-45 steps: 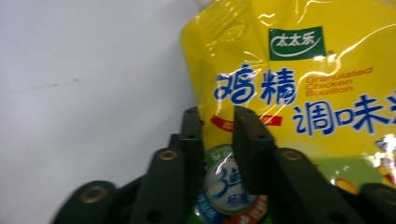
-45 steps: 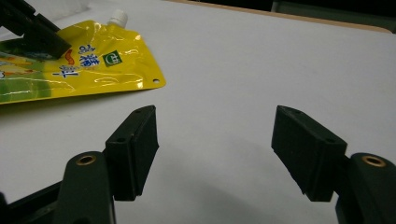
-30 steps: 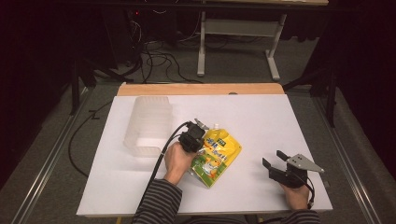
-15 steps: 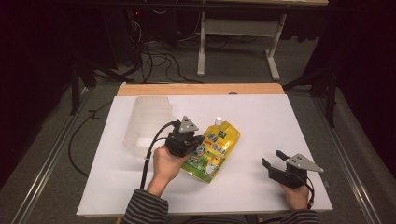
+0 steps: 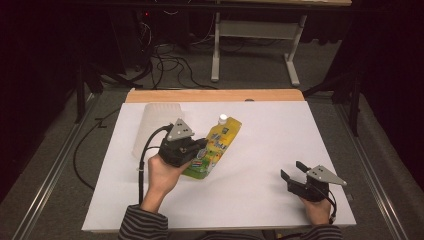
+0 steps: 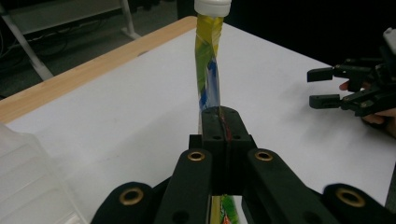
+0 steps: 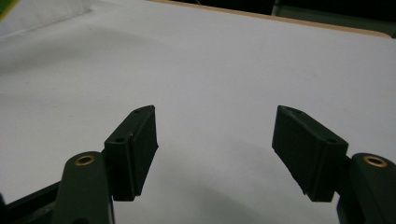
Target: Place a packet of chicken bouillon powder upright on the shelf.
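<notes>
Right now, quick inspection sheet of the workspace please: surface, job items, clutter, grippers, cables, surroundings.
Surface: white table top, wooden strip along its far edge.
Job's things: yellow-green spouted pouch with a white cap, pinched edge-on; translucent plastic container at the far left.
Clutter: nothing seen.
Grippers: left gripper shut on the pouch; right gripper open, low over bare table, holding nothing.
Cables: black cable trails from the left gripper; more lie on the floor behind.
Surroundings: dark room, metal desk frame beyond the table.
</notes>
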Tool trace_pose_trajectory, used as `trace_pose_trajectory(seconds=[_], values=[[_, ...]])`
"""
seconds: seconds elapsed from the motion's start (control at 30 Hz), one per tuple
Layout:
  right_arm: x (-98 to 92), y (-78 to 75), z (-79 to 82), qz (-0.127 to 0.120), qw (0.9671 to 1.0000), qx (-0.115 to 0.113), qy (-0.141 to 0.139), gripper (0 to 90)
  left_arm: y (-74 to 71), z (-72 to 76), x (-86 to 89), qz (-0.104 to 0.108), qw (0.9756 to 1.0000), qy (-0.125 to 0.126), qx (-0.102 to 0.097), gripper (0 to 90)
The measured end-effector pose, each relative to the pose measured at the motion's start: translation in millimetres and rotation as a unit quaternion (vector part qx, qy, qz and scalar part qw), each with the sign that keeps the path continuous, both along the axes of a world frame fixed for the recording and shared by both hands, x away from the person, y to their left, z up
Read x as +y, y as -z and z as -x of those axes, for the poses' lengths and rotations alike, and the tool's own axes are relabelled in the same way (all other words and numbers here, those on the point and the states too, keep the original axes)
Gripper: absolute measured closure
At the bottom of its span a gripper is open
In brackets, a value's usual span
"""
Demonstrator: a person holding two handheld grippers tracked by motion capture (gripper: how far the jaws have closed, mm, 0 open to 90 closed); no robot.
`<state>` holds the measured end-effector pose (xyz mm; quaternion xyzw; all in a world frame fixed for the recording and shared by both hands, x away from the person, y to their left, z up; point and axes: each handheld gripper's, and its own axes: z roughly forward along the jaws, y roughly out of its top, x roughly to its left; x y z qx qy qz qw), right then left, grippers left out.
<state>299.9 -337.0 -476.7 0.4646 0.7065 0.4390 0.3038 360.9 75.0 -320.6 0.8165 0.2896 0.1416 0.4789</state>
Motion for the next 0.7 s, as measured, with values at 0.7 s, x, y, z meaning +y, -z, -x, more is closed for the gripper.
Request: trace_pose_trajectory(seconds=[0.7], values=[[0.5,0.1,-0.4,0.004,1.0000,0.000,0.001,31.5,-27.9,3.0,59.5,0.016,0.9982,-0.051,-0.027,90.0]])
